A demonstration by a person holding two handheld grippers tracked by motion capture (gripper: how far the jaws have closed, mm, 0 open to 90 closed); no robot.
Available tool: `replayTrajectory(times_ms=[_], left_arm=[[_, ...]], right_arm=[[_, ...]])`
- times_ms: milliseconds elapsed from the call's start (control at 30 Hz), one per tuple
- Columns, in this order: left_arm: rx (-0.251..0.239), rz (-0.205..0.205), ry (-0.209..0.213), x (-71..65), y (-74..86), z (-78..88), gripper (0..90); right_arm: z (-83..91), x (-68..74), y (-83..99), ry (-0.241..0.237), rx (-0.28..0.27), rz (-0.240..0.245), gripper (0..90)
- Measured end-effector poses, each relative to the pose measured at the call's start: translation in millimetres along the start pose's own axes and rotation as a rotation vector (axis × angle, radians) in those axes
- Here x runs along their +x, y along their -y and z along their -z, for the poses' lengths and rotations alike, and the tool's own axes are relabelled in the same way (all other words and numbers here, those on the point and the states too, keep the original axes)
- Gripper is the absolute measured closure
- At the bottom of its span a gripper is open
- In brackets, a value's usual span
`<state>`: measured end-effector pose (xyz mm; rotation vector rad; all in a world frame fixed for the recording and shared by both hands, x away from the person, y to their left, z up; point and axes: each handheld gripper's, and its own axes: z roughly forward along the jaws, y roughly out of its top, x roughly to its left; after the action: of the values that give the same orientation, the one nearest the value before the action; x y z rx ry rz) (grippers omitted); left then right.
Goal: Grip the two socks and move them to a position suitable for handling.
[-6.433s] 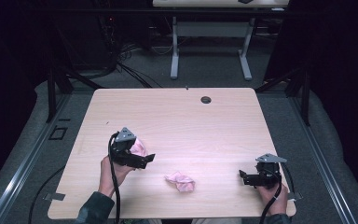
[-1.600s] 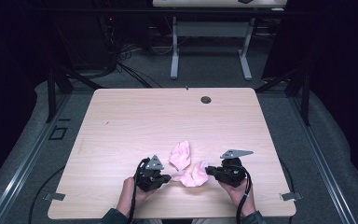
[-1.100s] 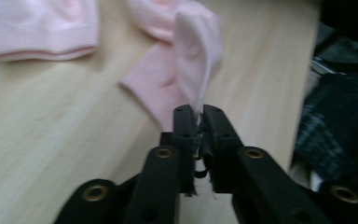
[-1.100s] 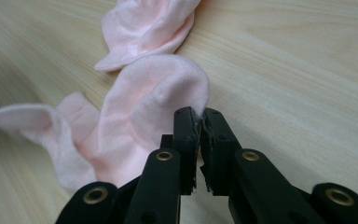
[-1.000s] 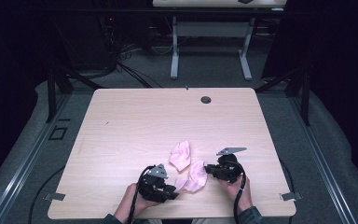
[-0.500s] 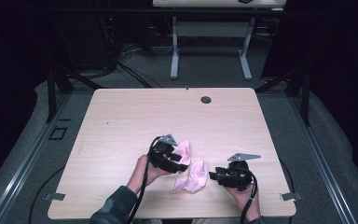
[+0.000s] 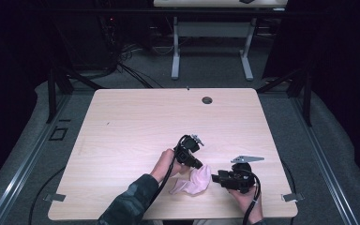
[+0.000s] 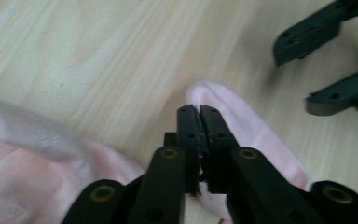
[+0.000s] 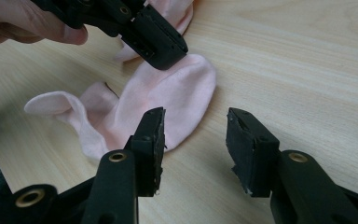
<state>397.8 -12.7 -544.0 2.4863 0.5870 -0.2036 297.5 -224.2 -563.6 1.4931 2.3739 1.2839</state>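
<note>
Two sets of tongs were seen over the near part of a pale wooden counter (image 7: pixel 136 126), each carried in one of the person's hands. From the high view, a pink sock (image 7: pixel 194 182) lay between them on the counter, close to the near edge and right of the middle.

From the left gripper view, the left tongs (image 8: pixel 198 110) were closed, the two black jaws pressed together with almost no gap after just having been closing. A fold of the pink sock (image 8: pixel 256 135) was pinched between the tips at its rounded end, and more of the soft fabric was spread along the left of that picture. In the high view the left tongs (image 7: pixel 201 165) were placed at the upper right end of the sock, with the left hand (image 7: pixel 163 164) behind them and a dark sleeve (image 7: pixel 131 204) entering from the bottom edge.

The right tongs (image 9: pixel 193 135) were held partly open, a clear gap being kept between the jaws. Bare wood was seen in that gap; the left jaw stood in front of the sock's edge, though whether it touched the fabric could not be told. Nothing was gripped by them. In the right gripper view the sock (image 9: pixel 168 100) was stretched flat, its rounded end under the left tongs (image 9: pixel 168 49) and a curled, thinner end lying away to the left. In the high view the right tongs (image 7: pixel 215 177) were found just beside the sock's right edge.
</note>
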Motion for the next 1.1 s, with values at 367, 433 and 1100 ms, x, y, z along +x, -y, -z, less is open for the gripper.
replayTrajectory(times_ms=[367, 433, 1100], left_arm=[[-0.069, 0.003, -0.022, -5.5, 2.2, 16.5, 89.4], [-0.099, -0.002, -0.025, -8.2, 1.5, 23.4, 89.4], [-0.299, -0.085, -0.042, -39.7, -13.4, 74.2, 89.6]], right_arm=[[-5.9, 0.7, -0.5, -0.015, 0.006, -0.015, 53.9], [-5.4, 1.1, -0.9, -0.029, -0.006, -0.029, 49.7], [-26.4, 12.0, -15.5, -0.211, -0.113, -0.135, 33.9]])
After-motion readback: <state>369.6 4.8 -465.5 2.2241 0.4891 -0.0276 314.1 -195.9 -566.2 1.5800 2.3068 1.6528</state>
